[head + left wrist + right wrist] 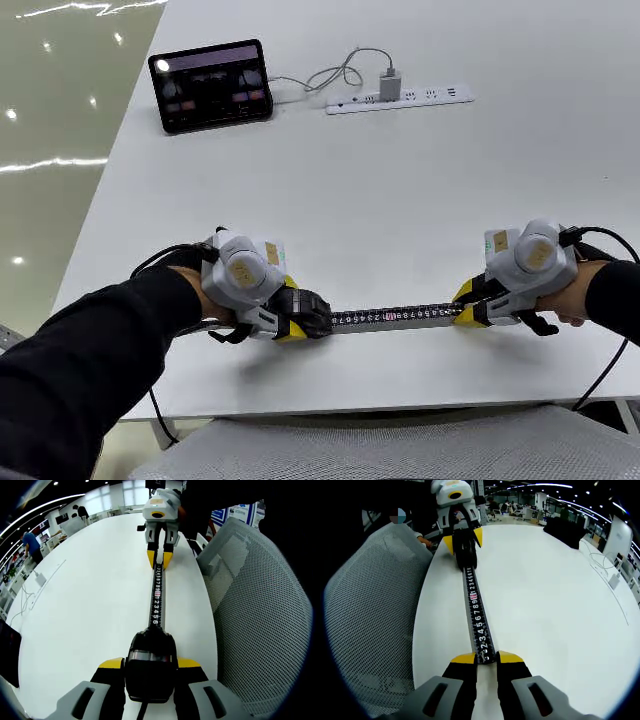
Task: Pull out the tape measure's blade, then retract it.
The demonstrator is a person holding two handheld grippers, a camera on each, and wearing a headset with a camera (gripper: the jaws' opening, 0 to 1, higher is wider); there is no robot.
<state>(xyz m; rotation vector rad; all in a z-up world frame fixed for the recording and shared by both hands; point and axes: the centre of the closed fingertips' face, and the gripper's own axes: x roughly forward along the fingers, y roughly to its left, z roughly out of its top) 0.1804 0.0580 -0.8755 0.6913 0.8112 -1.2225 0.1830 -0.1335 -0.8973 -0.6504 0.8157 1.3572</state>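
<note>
1. The pull-out half of the task looks done or nearly so. The blade (395, 318) spans the gap between the two grippers, with its printed numbers facing up. It lies low along the near edge of the bench (400, 150), parallel to that edge.
2. I judge that retraction has not begun. The grippers are well apart, and a long run of blade is out of the case (150, 680).
3. What is left is at most a little more pull, then feeding the blade back into the case.
4. The left gripper (290, 325) sits toward the near left corner. Its jaws are closed on the black case, one yellow-tipped jaw on each side, and the blade slot faces the other gripper.
5. The right gripper (487, 658) sits toward the near right corner. Its jaws are drawn almost together and pinch the free end of the blade between their tips.
6. Both forearms reach in from the near edge and angle inward, so the grippers point straight at each other along the blade, close above the surface.
7. A tablet (211, 85) and a power strip (400, 99) lie near the far edge, well apart from the work.
</note>
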